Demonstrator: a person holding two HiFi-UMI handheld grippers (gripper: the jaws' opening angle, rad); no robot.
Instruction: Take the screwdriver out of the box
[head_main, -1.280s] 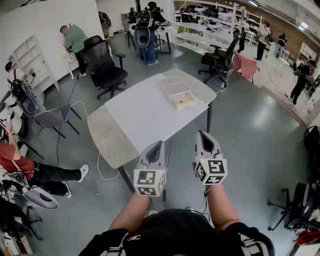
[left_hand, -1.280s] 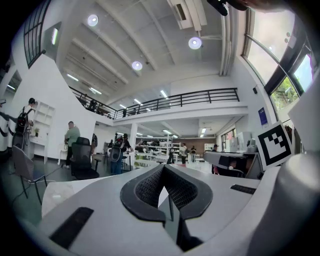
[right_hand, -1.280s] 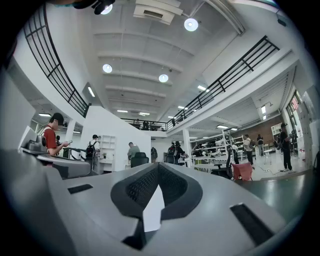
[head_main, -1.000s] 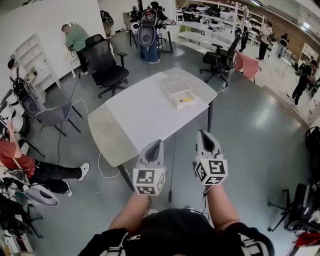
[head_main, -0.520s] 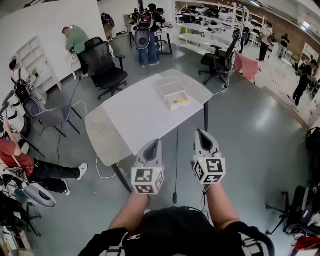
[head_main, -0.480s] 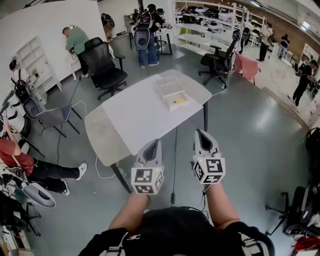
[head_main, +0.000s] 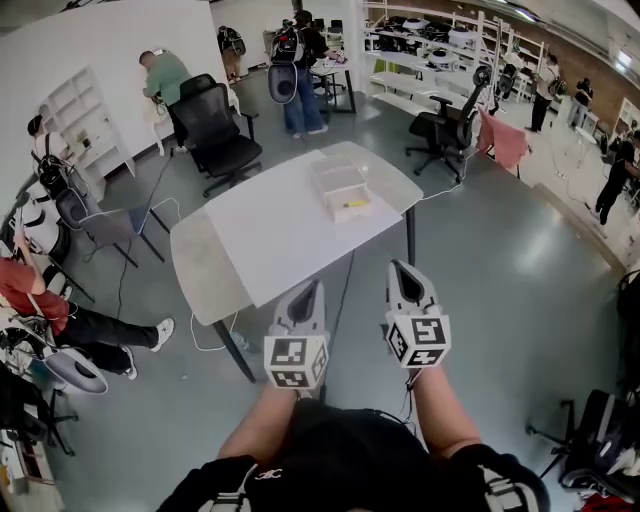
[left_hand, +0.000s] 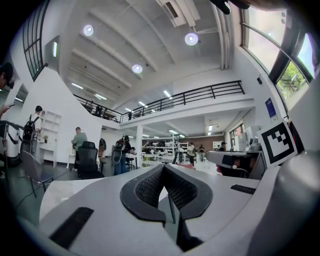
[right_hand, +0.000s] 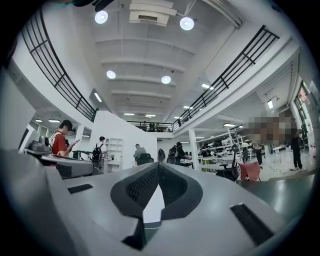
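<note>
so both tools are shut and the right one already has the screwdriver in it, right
Not quite. The left tool and the right tool are both shut, but the right one holds nothing: the right gripper view shows its jaws together with nothing between them. The head view shows the screwdriver in the box on the table.

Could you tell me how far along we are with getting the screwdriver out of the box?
Nothing looks done: the yellow screwdriver lies in the box on the table. Both the left gripper and the right gripper are shut, empty, and short of the table. Left: reach the box, grip the screwdriver, lift it out.
</note>
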